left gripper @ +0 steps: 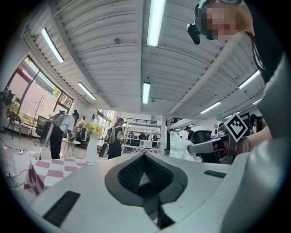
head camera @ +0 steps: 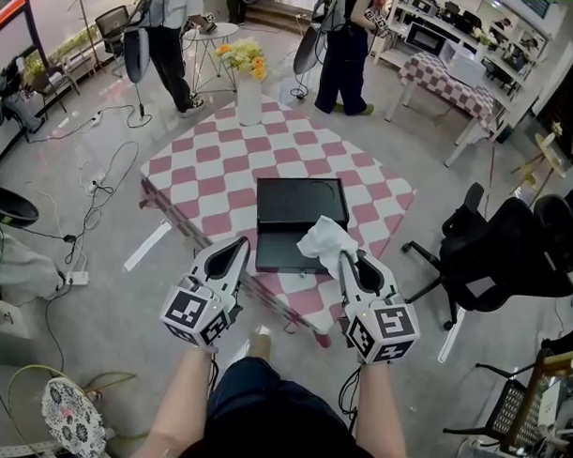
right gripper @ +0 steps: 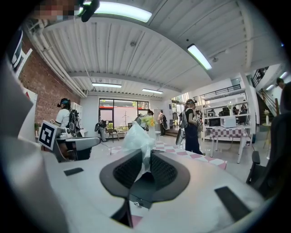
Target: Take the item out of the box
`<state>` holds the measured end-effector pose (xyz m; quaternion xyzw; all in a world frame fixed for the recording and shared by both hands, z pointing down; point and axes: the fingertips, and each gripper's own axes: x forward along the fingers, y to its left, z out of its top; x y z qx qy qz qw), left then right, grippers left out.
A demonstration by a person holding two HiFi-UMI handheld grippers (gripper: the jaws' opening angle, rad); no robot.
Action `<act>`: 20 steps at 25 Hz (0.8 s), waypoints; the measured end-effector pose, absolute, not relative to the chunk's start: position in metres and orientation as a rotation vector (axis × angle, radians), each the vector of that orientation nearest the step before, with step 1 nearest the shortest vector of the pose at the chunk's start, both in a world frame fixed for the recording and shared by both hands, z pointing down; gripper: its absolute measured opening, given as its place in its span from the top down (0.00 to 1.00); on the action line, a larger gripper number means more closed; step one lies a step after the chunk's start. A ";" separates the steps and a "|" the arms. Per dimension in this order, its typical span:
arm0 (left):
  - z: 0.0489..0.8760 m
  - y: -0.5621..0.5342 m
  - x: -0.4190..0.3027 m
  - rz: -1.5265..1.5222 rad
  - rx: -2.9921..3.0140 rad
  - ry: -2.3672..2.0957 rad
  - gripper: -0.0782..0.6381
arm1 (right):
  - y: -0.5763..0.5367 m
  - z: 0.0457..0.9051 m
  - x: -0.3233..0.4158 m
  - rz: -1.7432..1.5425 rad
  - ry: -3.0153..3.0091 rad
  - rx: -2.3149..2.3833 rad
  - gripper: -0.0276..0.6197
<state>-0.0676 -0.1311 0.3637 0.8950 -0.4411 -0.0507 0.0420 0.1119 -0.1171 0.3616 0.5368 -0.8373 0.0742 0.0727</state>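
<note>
While the head view shows the open black rectangular box [head camera: 301, 203] on your pink-checked desk [head camera: 204, 174], only the right gripper view shows your right gripper [right gripper: 145, 155] jaws clamped on the crumpled white plastic bag [right gripper: 137, 136], raised over the box's near edge, your left gripper [left gripper: 144, 158] jaws closed, empty.

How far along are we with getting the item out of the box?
Done: the black box lies open. In hand: the right tongs pinch the white bag, raised over the box's right edge. Remaining: probably carry it clear and set it down. The left tongs are shut and empty.

Thin, crinkled white plastic wrapping [head camera: 325, 242], a smooth black box [head camera: 300, 203], and a checked cloth tablecloth [head camera: 223, 174].
</note>
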 end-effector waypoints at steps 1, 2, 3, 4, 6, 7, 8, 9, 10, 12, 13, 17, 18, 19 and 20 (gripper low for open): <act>0.363 -0.130 -0.068 -0.156 2.738 -1.352 0.89 | -0.115 0.360 0.112 0.215 -2.518 1.614 0.86; 0.362 -0.128 -0.068 -0.158 2.738 -1.354 0.89 | -0.114 0.359 0.112 0.206 -2.522 1.617 0.86; 0.361 -0.126 -0.069 -0.160 2.739 -1.357 0.89 | -0.112 0.357 0.111 0.196 -2.525 1.620 0.86; 0.360 -0.125 -0.069 -0.162 2.739 -1.360 0.89 | -0.110 0.355 0.111 0.188 -2.528 1.623 0.86; 0.359 -0.121 -0.070 -0.167 2.740 -1.365 0.89 | -0.106 0.352 0.111 0.174 -2.533 1.630 0.86; 0.358 -0.120 -0.070 -0.170 2.739 -1.366 0.89 | -0.105 0.350 0.111 0.169 -2.535 1.632 0.86; 0.358 -0.119 -0.071 -0.173 2.738 -1.368 0.89 | -0.103 0.349 0.111 0.163 -2.538 1.634 0.86; 0.358 -0.118 -0.071 -0.177 2.736 -1.369 0.89 | -0.102 0.347 0.111 0.157 -2.540 1.636 0.86; 0.357 -0.117 -0.072 -0.181 2.735 -1.371 0.89 | -0.101 0.345 0.111 0.152 -2.541 1.639 0.86; 0.355 -0.115 -0.074 -0.187 2.731 -1.380 0.89 | -0.098 0.343 0.111 0.142 -2.545 1.645 0.86; 0.354 -0.114 -0.075 -0.190 2.730 -1.384 0.89 | -0.097 0.342 0.111 0.138 -2.547 1.649 0.86; 0.352 -0.107 -0.076 -0.194 2.729 -1.390 0.89 | -0.090 0.338 0.112 0.125 -2.554 1.658 0.86; 0.351 -0.105 -0.075 -0.194 2.730 -1.392 0.89 | -0.088 0.338 0.112 0.125 -2.555 1.658 0.86; 0.351 -0.103 -0.075 -0.193 2.730 -1.393 0.89 | -0.086 0.338 0.112 0.125 -2.556 1.659 0.86; 0.351 -0.101 -0.076 -0.193 2.730 -1.394 0.89 | -0.084 0.338 0.112 0.126 -2.558 1.660 0.86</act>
